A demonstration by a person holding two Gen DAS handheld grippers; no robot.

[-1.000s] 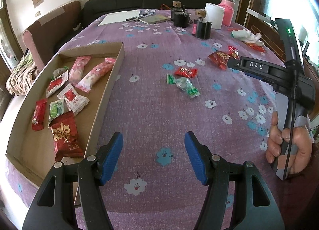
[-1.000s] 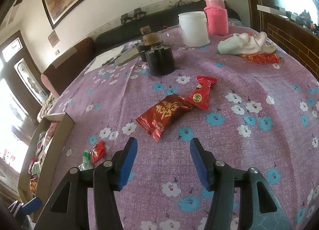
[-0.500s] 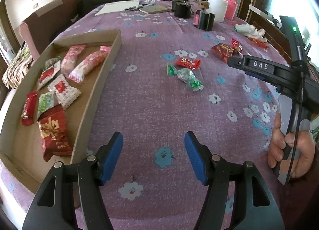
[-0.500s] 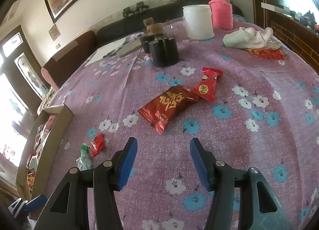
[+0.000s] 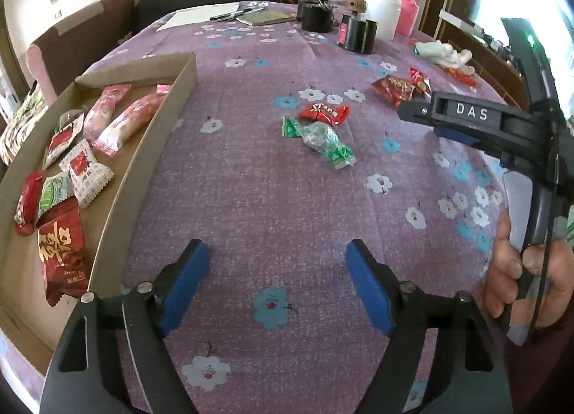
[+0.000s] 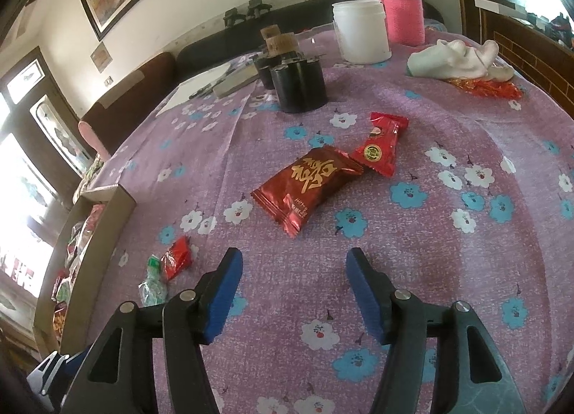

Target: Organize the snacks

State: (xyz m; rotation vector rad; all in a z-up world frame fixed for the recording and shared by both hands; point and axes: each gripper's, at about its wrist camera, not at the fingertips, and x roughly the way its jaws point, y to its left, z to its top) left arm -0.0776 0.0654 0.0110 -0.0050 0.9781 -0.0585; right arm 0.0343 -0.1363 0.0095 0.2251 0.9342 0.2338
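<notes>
Between the blue pads of the left gripper [image 5: 276, 285] lies nothing but flowered cloth; its jaws have just been opening and stand spread wide, empty above the bench [image 5: 258, 199]. The right gripper [image 6: 294, 288] is likewise spread and empty, its jaws having just opened a little further.

Just ahead of the right jaws sits a dark red packet with gold lettering [image 6: 308, 186], its far corner touching a smaller red packet [image 6: 382, 147]. Farther from the left jaws, mid-bench, lie a green-and-clear wrapped sweet [image 5: 319, 141] and a small red wrapper [image 5: 324, 113] just beside it. Along the left edge stands the cardboard tray [image 5: 143, 159], already holding several packets.

These packets look light, crinkly and slippery, the contents probably crushable. A pinch across the narrow width of the padded middle seems safest, since a sealed end would likely slide out. The twisted sweet is best taken at its bulging centre.
</notes>
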